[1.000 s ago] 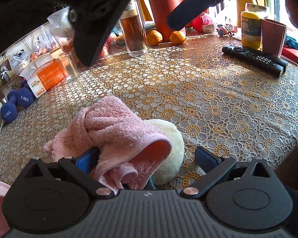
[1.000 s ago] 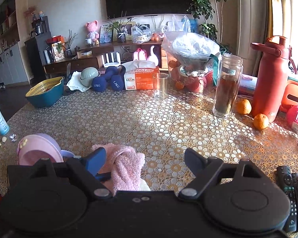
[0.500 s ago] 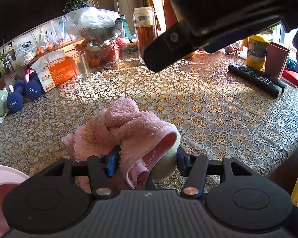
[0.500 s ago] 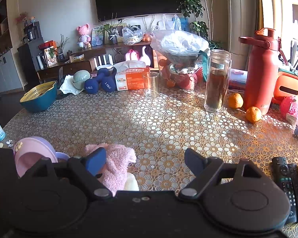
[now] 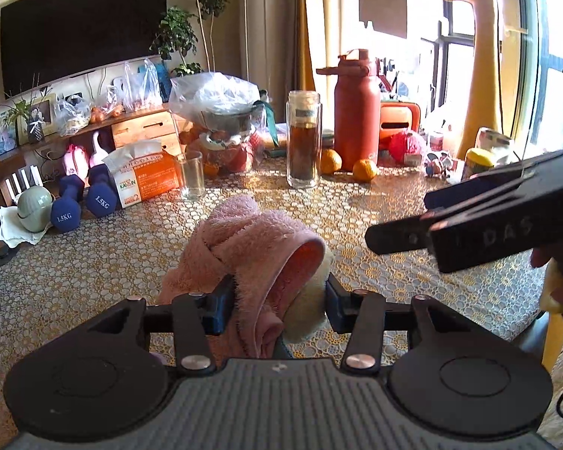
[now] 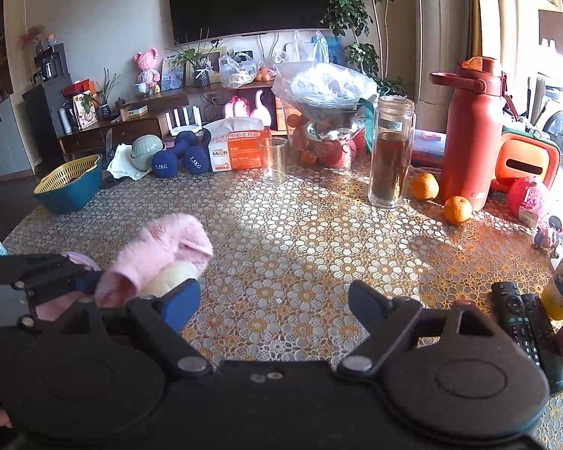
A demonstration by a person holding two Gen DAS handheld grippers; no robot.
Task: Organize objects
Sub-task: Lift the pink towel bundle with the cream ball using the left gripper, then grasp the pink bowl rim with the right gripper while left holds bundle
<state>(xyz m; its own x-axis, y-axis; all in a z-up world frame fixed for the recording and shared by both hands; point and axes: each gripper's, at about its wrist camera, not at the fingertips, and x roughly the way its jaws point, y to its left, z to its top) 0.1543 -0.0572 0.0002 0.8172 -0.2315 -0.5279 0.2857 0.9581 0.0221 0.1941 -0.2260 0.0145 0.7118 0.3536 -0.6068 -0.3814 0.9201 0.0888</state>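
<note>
Left gripper (image 5: 276, 296) clamped on pink towel (image 5: 251, 247) with cream plush part, lifted off tabletop (image 5: 413, 195) near front edge. Right gripper (image 6: 274, 302) apart, holding nothing.

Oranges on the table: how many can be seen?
2 loose ones: one orange between the glass tea bottle and the red flask, another in front of the flask. Others may be hidden.
</note>
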